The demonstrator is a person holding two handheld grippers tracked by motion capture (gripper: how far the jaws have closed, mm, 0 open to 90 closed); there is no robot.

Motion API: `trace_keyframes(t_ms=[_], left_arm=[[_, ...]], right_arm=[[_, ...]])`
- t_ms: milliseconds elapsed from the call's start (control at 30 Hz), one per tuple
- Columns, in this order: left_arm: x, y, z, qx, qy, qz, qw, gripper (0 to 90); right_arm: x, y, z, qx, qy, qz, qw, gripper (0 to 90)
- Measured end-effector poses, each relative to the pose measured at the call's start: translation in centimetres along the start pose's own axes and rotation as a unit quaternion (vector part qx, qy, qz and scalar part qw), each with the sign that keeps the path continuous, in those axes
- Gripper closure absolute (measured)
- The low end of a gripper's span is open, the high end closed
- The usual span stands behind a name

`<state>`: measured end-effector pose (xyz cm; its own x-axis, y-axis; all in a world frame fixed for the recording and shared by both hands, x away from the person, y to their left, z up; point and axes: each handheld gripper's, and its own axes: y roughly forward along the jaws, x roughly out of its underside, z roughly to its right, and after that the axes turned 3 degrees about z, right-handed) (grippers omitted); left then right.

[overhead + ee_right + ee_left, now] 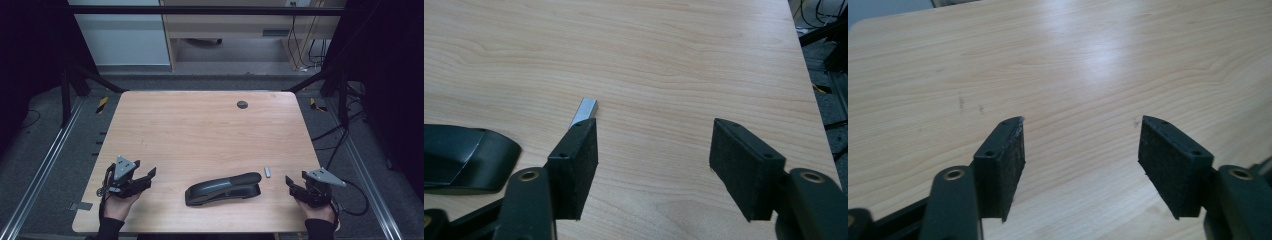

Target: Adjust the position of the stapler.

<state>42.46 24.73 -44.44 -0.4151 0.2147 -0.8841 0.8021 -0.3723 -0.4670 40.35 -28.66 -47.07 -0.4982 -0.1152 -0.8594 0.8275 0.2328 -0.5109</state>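
Here, a person sits at a wooden table (200, 125) with a two-jaw gripper in each hand, both tools spread wide and holding nothing. A black stapler (223, 188) lies on its base between them, its nose pointing toward the right gripper (296, 183) and its hinge end toward the left gripper (145, 176). Just beyond the stapler's nose, ahead and slightly left of the right tool's jaws, rests a small silver strip of staples (268, 172); in the right gripper view it (584, 112) peeks out just above the left pad (576, 170), with the stapler's rounded nose (464, 157) off to that side. The left gripper view looks over bare wood past its own open pads (1003, 167).

The work at hand appears to be loading the stapler. Done well, the right gripper would shift a little toward the strip so it sits centred between the pads, then close across its narrow width, low and gently, since a staple strip breaks easily. The left gripper would best steady the stapler's body near the hinge first.
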Motion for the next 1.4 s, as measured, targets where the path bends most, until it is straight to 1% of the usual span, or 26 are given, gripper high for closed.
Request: trace_keyframes(t_ms=[167, 200, 233, 300, 367, 400, 433, 467, 500, 533, 600, 633, 700, 733, 767, 800, 933, 1000, 1033, 1100, 1167, 1233, 1267, 1300, 1367, 1400], left_arm=[[-0.2, -0.5, 1.4, 0.033, 0.008, -0.002, 0.9994, 41.8], [-0.2, -0.6, 1.7, 0.04, 0.009, -0.002, 0.9992, 48.2], [-0.3, -0.8, 2.0, 0.047, 0.011, -0.001, 0.9988, 48.2], [-0.4, -1.0, 2.7, 0.063, 0.014, -0.001, 0.9979, 54.1], [-0.4, -1.1, 3.3, 0.076, 0.02, -0.004, 0.9969, 60.3], [-0.5, -1.2, 4.0, 0.083, 0.038, -0.01, 0.9958, 65.2], [-0.5, -1.2, 4.0, 0.083, 0.038, -0.01, 0.9958, 66.8], [-0.6, -1.3, 4.4, 0.087, 0.041, -0.008, 0.9953, 66.8], [-0.7, -1.3, 4.7, 0.092, 0.047, -0.008, 0.9946, 70.9], [-0.7, -1.4, 4.9, 0.095, 0.049, -0.009, 0.9942, 70.9], [-0.8, -1.5, 5.8, 0.11, 0.058, -0.011, 0.9922, 75.9], [-0.8, -1.5, 5.8, 0.11, 0.058, -0.011, 0.9922, 77.8], [-0.9, -1.7, 6.6, 0.121, 0.071, -0.014, 0.9901, 81.6], [-0.9, -1.7, 6.6, 0.121, 0.071, -0.014, 0.9901, 83.4], [-1.0, -1.8, 7.1, 0.13, 0.076, -0.016, 0.9884, 85.2], [-1.0, -1.8, 7.1, 0.13, 0.076, -0.016, 0.9884, 86.9], [-1.0, -1.8, 8.0, 0.145, 0.085, -0.02, 0.9856, 89.4], [-0.8, -1.7, 8.8, 0.155, 0.092, -0.024, 0.9832, 89.5], [-0.8, -1.7, 8.8, 0.155, 0.092, -0.024, 0.9832, 89.5], [-0.7, -1.6, 9.4, 0.164, 0.098, -0.028, 0.9813, 89.5], [-0.5, -1.4, 10.2, 0.172, 0.105, -0.034, 0.9789, 89.5], [-0.4, -1.3, 10.5, 0.174, 0.107, -0.037, 0.9782, 89.5], [-0.2, -1.1, 10.9, 0.177, 0.112, -0.043, 0.9769, 89.5], [-0.2, -1.1, 10.9, 0.177, 0.112, -0.043, 0.9769, 89.4], [0.1, -0.8, 11.5, 0.182, 0.118, -0.051, 0.9749, 89.5], [0.1, -0.8, 11.5, 0.182, 0.118, -0.051, 0.9749, 89.5]], right_arm=[[0.0, 0.1, -0.2, -0.002, -0.01, -0.006, 0.9999, 39.3], [0.0, 0.2, -0.2, -0.004, -0.014, -0.007, 0.9999, 42.0], [0.0, 0.2, -0.2, -0.004, -0.014, -0.007, 0.9999, 42.0], [0.0, 0.2, -0.3, -0.007, -0.012, -0.01, 0.9999, 43.4], [0.0, 0.3, -0.4, -0.012, -0.012, -0.01, 0.9998, 46.6], [-0.1, 0.4, -0.5, -0.016, -0.013, -0.011, 0.9997, 48.3], [-0.1, 0.4, -0.5, -0.016, -0.013, -0.011, 0.9997, 48.3], [-0.1, 0.4, -0.6, -0.02, -0.011, -0.012, 0.9997, 48.9], [-0.1, 0.6, -0.7, -0.02, -0.016, -0.014, 0.9996, 49.8], [-0.1, 0.6, -0.7, -0.02, -0.016, -0.014, 0.9996, 49.8], [-0.1, 0.7, -1.0, -0.026, -0.018, -0.015, 0.9994, 51.2], [-0.1, 0.7, -1.0, -0.026, -0.018, -0.015, 0.9994, 51.2], [-0.2, 0.8, -1.1, -0.026, -0.024, -0.015, 0.9993, 53.4], [-0.2, 0.8, -1.1, -0.026, -0.024, -0.015, 0.9993, 53.4], [-0.1, 0.7, -1.1, -0.028, -0.024, -0.014, 0.9992, 55.1], [-0.1, 0.7, -1.1, -0.028, -0.024, -0.014, 0.9992, 55.1], [0.0, 0.8, -1.0, -0.031, -0.022, -0.012, 0.9992, 58.1], [0.0, 0.8, -0.9, -0.032, -0.022, -0.013, 0.9991, 59.8], [0.0, 0.8, -0.9, -0.032, -0.022, -0.013, 0.9991, 59.8], [0.0, 0.8, -0.9, -0.032, -0.022, -0.014, 0.9992, 60.4], [0.0, 0.8, -0.9, -0.034, -0.014, -0.017, 0.9992, 60.3], [0.0, 0.8, -0.9, -0.034, -0.013, -0.017, 0.9992, 60.2], [0.0, 0.9, -0.9, -0.032, -0.016, -0.016, 0.9992, 60.0], [0.0, 0.9, -0.9, -0.032, -0.016, -0.016, 0.9992, 60.0], [0.0, 0.9, -0.9, -0.033, -0.014, -0.017, 0.9992, 59.8], [0.0, 0.9, -0.9, -0.033, -0.014, -0.017, 0.9992, 59.8]])
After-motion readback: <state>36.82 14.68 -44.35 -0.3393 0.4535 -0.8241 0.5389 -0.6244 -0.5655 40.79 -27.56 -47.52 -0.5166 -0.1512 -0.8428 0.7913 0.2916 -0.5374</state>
